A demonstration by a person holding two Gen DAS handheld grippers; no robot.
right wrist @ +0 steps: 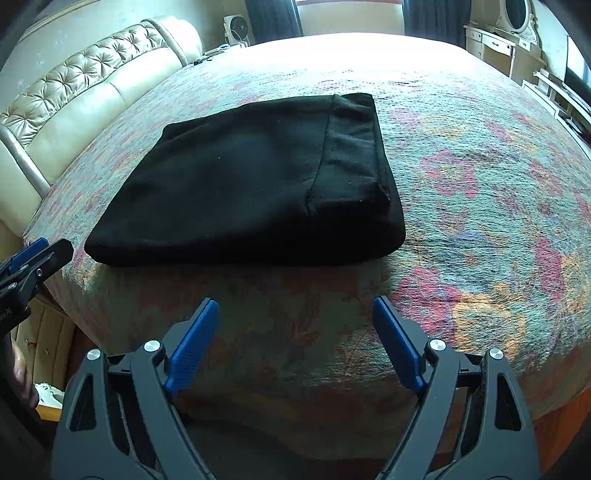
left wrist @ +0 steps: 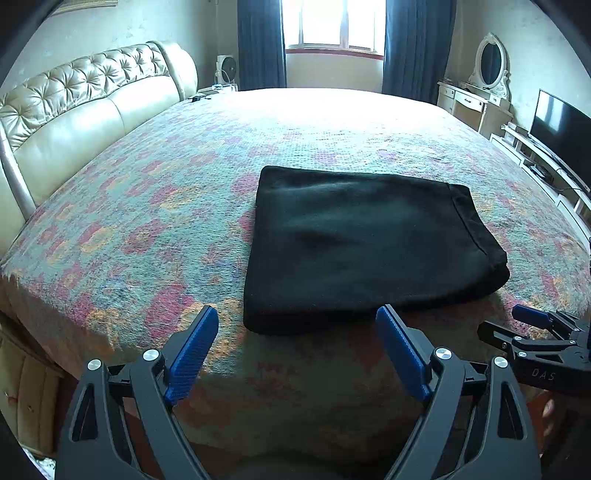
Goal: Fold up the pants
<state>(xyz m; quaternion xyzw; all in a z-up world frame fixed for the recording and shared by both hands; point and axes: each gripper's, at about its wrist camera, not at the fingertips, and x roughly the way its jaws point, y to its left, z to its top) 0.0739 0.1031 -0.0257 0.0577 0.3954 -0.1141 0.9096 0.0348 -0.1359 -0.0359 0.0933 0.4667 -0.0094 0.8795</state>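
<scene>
Left wrist view: my left gripper (left wrist: 297,317) stands wide open with nothing between its blue ribbed pads (left wrist: 192,354), poised just short of the near edge of the black pants (left wrist: 365,243). The pants lie folded into a thick, soft rectangle on the bed (left wrist: 147,221), near its front edge. Only this view shows the bright window (left wrist: 334,22) between dark blue curtains (left wrist: 260,40) and the flat screen (left wrist: 559,125) at right; my right gripper (left wrist: 532,317) enters at the right margin.

Right wrist view: my right gripper (right wrist: 295,308) is likewise spread open and empty, above the bed's draped front. Only here is the pants' hem band, a seamed strip along the right end, seen closely. The bedspread is a nubby floral weave; the headboard (right wrist: 92,74) is tufted, glossy cream leather.
</scene>
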